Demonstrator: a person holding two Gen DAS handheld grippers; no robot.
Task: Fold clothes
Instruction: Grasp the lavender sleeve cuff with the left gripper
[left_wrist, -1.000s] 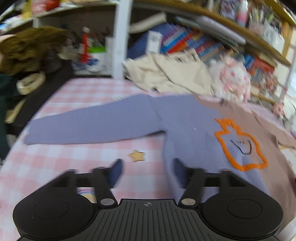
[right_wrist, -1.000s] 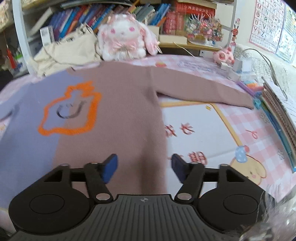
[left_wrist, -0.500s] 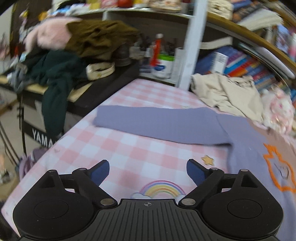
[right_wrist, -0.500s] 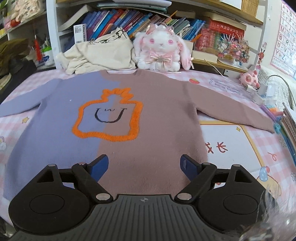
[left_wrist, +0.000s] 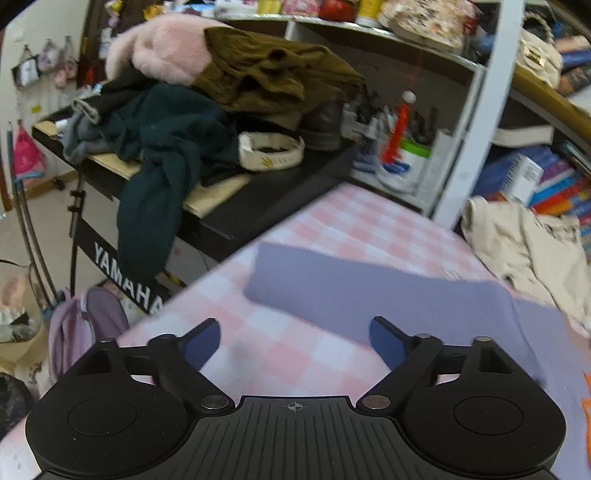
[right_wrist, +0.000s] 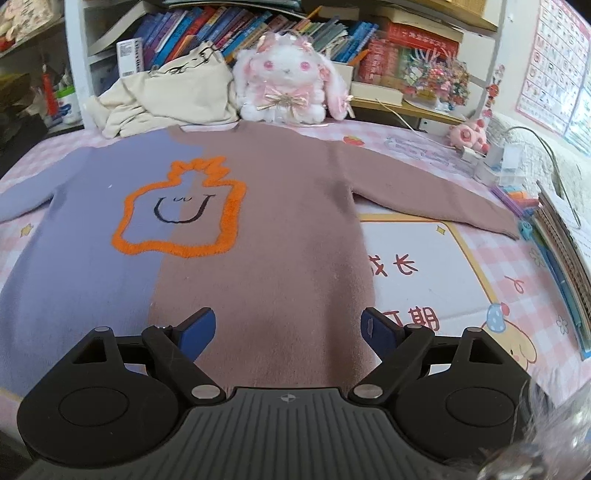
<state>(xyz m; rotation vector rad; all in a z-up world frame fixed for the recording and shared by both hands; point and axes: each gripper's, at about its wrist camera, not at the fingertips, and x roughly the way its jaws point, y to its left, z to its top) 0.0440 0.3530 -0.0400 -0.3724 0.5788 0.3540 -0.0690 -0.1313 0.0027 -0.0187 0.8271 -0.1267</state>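
A two-tone sweater (right_wrist: 258, 206), purple on the left half and brown on the right with an orange outlined figure on the chest, lies flat and spread on the pink checked table cover (right_wrist: 461, 266). My right gripper (right_wrist: 288, 330) is open and empty, just above the sweater's lower hem. In the left wrist view the purple sleeve (left_wrist: 351, 291) stretches out toward the table's left edge. My left gripper (left_wrist: 295, 341) is open and empty, hovering near the sleeve's cuff end.
A cream garment (right_wrist: 166, 96) and a plush rabbit (right_wrist: 291, 81) sit at the back of the table by the bookshelf. Books and small items (right_wrist: 554, 221) lie at the right edge. A keyboard stand piled with clothes (left_wrist: 192, 122) stands beyond the left edge.
Both grippers opened wider. The left gripper swung left from the sweater's body toward the purple sleeve's cuff. The right gripper pulled back and centred on the lower hem.
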